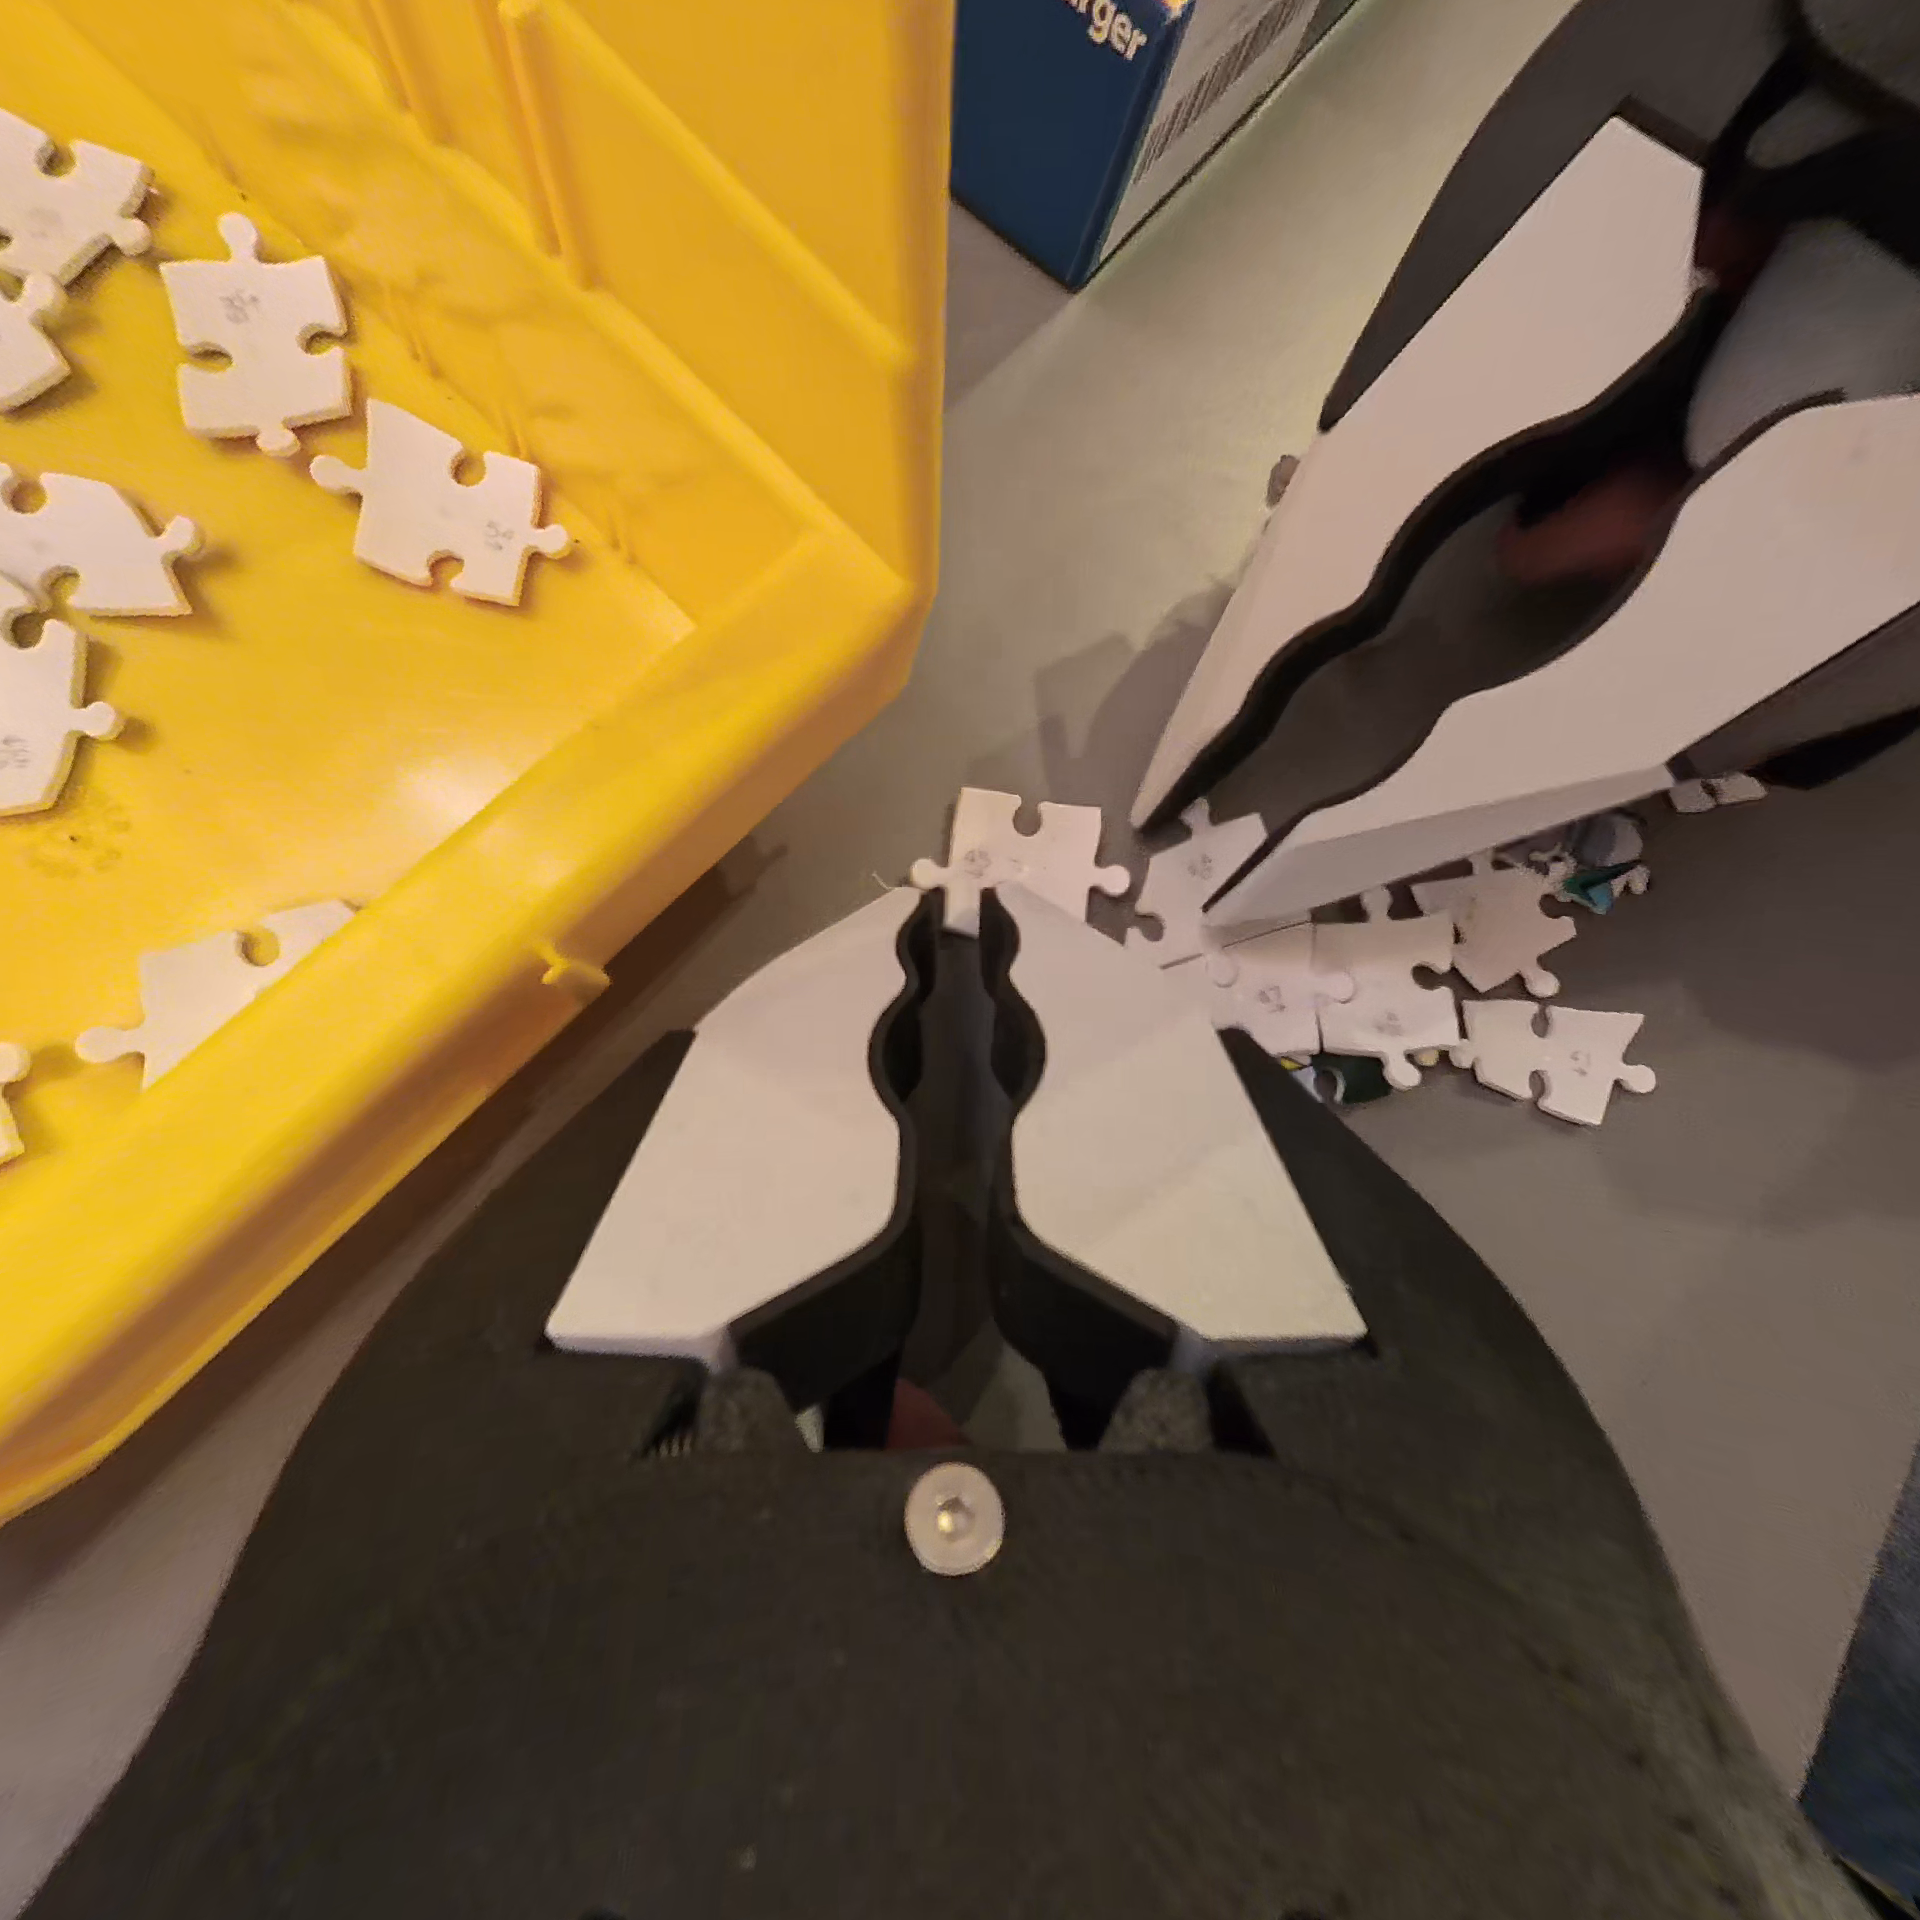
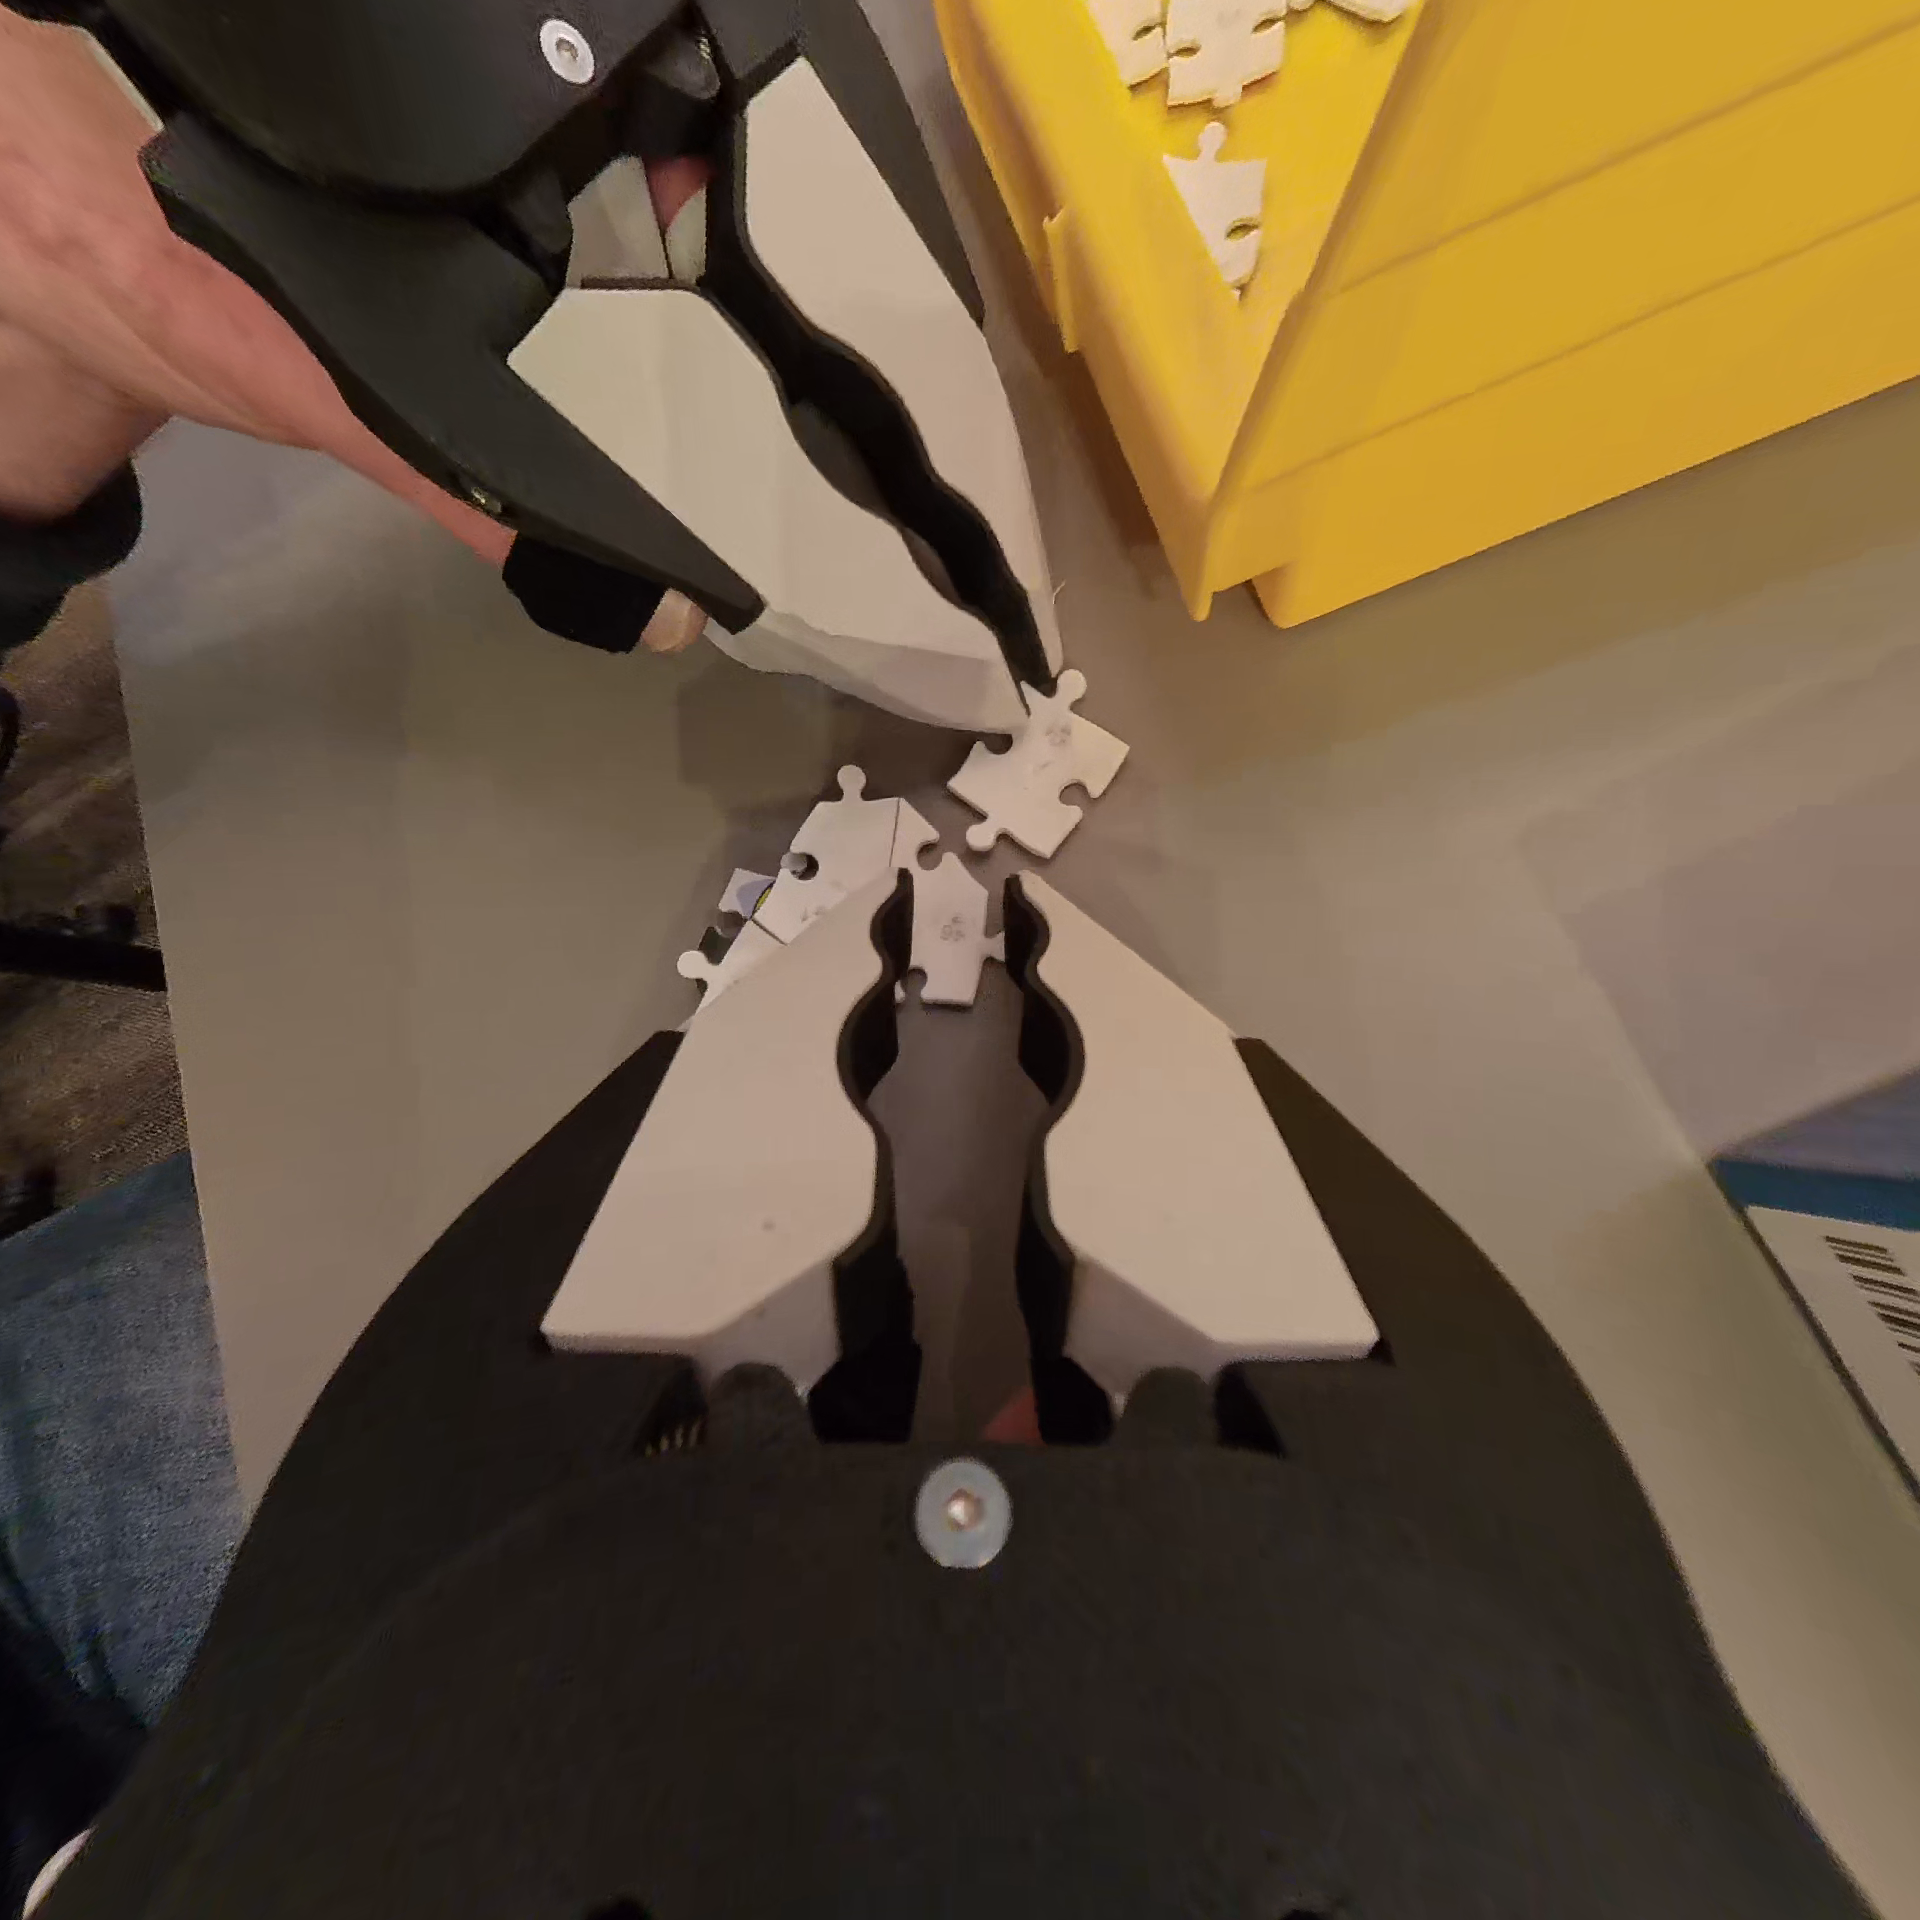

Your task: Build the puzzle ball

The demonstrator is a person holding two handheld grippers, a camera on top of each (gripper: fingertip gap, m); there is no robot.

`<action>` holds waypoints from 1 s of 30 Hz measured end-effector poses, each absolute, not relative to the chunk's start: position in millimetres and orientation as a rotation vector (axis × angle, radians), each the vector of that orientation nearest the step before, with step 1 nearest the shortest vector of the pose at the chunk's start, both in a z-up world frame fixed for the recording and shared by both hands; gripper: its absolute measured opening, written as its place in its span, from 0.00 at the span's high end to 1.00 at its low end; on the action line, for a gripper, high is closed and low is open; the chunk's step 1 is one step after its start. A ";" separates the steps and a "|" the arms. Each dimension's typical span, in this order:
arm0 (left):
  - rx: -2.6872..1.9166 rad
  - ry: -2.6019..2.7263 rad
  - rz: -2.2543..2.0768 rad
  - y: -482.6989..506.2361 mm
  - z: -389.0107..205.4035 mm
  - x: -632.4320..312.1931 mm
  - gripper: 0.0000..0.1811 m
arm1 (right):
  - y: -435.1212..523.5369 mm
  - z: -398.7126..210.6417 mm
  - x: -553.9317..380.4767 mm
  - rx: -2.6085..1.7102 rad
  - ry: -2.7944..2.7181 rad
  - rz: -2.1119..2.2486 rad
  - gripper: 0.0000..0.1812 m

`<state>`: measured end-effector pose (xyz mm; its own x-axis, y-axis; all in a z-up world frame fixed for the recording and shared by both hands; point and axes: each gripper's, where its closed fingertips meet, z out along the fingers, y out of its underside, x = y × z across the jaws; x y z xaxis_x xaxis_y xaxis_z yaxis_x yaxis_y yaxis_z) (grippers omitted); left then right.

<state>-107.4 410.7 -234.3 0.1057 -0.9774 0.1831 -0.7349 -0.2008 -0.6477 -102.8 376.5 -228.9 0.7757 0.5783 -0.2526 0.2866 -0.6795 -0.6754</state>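
My left gripper (image 1: 961, 909) is shut on a loose white puzzle piece (image 1: 1023, 857) and holds it just above the grey table. It also shows in the right wrist view (image 2: 1039, 686), with that piece (image 2: 1044, 769). My right gripper (image 2: 954, 894) is shut on the end piece (image 2: 951, 935) of a curved strip of joined pieces (image 2: 831, 862). In the left wrist view the right gripper (image 1: 1179, 868) comes in from the upper right and the strip (image 1: 1351, 997) runs off to the right. The loose piece sits close beside the strip's end; I cannot tell if they touch.
A yellow bin (image 1: 810, 623) with several loose white pieces (image 1: 260, 343) stands left of the work spot; it is at the upper right in the right wrist view (image 2: 1455, 416). A blue box (image 1: 1049, 135) stands behind. A person's hand (image 2: 156, 312) holds the left gripper. Both grippers' tips are close together, under 4 cm apart.
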 end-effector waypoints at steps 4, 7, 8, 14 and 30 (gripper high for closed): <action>-1.979 1.681 -0.820 410.1 -234.0 -107.1 0.95 | 375.0 -228.8 -101.1 -2.324 -0.653 0.596 0.92; -1.973 1.667 -0.839 412.2 -231.2 -105.7 0.95 | 379.9 -222.8 -96.9 -2.299 -0.616 0.605 0.93; -1.973 1.661 -0.842 413.3 -230.5 -105.1 0.95 | 381.4 -222.5 -95.1 -2.300 -0.614 0.599 0.93; -1.984 1.689 -0.818 413.6 -234.6 -105.0 0.97 | 388.1 -227.8 -96.8 -2.335 -0.640 0.599 0.93; -1.972 1.738 -0.817 403.5 -234.9 -106.9 0.98 | 381.0 -231.5 -99.9 -2.356 -0.718 0.595 0.97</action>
<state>-106.9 403.5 -234.9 0.0626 -0.9835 0.1698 -0.7585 -0.1574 -0.6324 -99.9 381.0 -231.5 0.7533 0.6140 -0.2357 0.3460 -0.6748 -0.6519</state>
